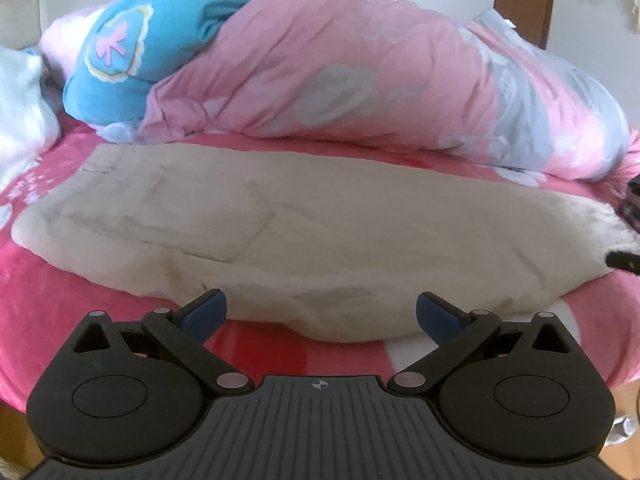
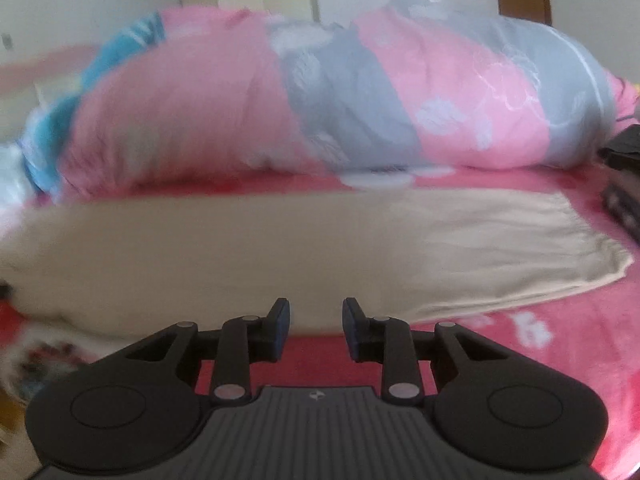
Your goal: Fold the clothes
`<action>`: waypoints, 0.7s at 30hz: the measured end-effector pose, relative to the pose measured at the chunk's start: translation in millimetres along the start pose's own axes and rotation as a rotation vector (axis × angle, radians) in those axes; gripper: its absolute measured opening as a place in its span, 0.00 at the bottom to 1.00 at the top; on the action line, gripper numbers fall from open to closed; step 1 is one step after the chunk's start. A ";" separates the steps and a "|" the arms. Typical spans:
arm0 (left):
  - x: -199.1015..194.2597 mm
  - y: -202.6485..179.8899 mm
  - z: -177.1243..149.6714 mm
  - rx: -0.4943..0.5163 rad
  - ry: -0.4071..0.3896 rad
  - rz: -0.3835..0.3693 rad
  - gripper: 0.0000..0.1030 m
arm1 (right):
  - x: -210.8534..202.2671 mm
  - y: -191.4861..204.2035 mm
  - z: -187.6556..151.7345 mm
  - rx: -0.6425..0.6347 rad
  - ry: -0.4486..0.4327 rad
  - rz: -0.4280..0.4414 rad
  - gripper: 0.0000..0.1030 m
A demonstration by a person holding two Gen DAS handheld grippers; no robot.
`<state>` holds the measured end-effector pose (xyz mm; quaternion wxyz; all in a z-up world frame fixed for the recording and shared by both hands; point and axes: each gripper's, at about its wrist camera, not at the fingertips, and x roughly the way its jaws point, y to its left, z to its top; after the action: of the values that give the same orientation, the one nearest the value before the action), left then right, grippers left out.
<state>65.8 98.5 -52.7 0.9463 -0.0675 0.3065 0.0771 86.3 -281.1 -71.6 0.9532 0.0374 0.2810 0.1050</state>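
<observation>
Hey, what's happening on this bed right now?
A person is folding clothes with two handheld grippers. Beige trousers lie flat on the pink blanket, in front of a bunched pink and grey duvet. The left gripper and right gripper are both open at the near edge, gripping nothing.

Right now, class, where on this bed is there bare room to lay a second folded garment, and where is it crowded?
Bare pink blanket lies free at the near right, between the beige trousers and the bed's edge. A thin strip runs in front of the left gripper. The back is crowded: the pink quilt presses against the trousers. Dark things fill the far right.
</observation>
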 end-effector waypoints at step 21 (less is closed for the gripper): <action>8.0 28.8 -22.1 -0.263 0.055 -0.255 0.99 | 9.4 60.9 -20.4 0.257 0.114 0.250 0.38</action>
<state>54.2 123.6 -77.5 0.9228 -0.2311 0.3083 -0.0059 72.0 -219.4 -85.7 0.9026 0.1874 0.3390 0.1876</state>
